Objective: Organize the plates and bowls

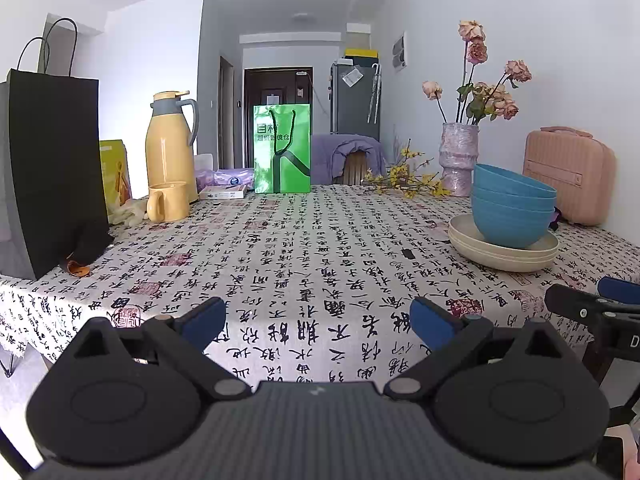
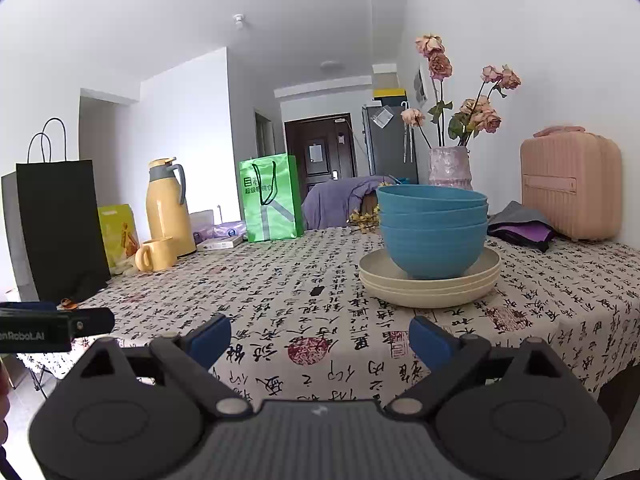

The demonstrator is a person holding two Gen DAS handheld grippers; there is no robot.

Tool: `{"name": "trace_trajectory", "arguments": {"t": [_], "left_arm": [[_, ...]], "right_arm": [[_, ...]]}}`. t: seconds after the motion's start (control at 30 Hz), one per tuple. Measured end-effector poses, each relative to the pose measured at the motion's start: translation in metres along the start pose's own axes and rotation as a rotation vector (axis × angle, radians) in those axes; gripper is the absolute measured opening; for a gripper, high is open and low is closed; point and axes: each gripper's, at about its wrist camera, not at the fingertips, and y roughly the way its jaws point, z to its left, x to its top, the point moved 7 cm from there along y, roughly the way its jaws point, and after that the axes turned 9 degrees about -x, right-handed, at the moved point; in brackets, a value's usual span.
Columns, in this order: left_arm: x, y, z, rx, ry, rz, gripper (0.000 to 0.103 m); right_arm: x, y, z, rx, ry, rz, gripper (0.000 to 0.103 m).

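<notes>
Your left gripper (image 1: 318, 320) hangs low over the near edge of the surface (image 1: 304, 248), fingers (image 1: 204, 320) spread wide, nothing between them. Ahead-left of those fingers: black paper bag (image 1: 52, 168), then yellow thermos (image 1: 168, 144) with a yellow mug (image 1: 168, 202) just in front of it. Straight ahead at the far edge, green gift bag (image 1: 282, 148). Ahead-right, well clear of the fingers: stack of blue bowls (image 1: 514, 208) nested together, sitting on a stack of cream plates (image 1: 502, 254). Behind the stack, a vase of dried roses (image 1: 460, 156) and a pink case (image 1: 568, 174).

Your right gripper (image 2: 320, 340) is also released, fingers (image 2: 430, 340) apart and empty, hovering at the near edge. From its view the blue bowls (image 2: 434, 232) and cream plates (image 2: 430, 286) lie ahead and slightly right of the fingers, not touching them. A folded purple cloth (image 2: 524, 228) lies right of the stack, in front of the case.

The left gripper's tip shows at the left edge of the right view.
</notes>
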Motion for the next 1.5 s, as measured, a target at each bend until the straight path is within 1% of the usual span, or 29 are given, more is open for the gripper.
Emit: {"name": "trace_trajectory", "arguments": {"t": [0.8, 1.0, 1.5], "left_arm": [[-0.0002, -0.0012, -0.0009, -0.001, 0.009, -0.01, 0.101], [0.0009, -0.0026, -0.0007, -0.003, 0.009, -0.012, 0.103], [0.0016, -0.0029, -0.0007, 0.0, 0.005, -0.013, 0.103]], "right_arm": [[-0.0013, 0.0016, -0.0001, 0.007, 0.001, 0.007, 0.096], [-0.0025, 0.0021, -0.001, 0.003, 0.002, 0.013, 0.096], [-0.0023, 0.0018, -0.0025, -0.002, 0.001, 0.011, 0.096]]}}
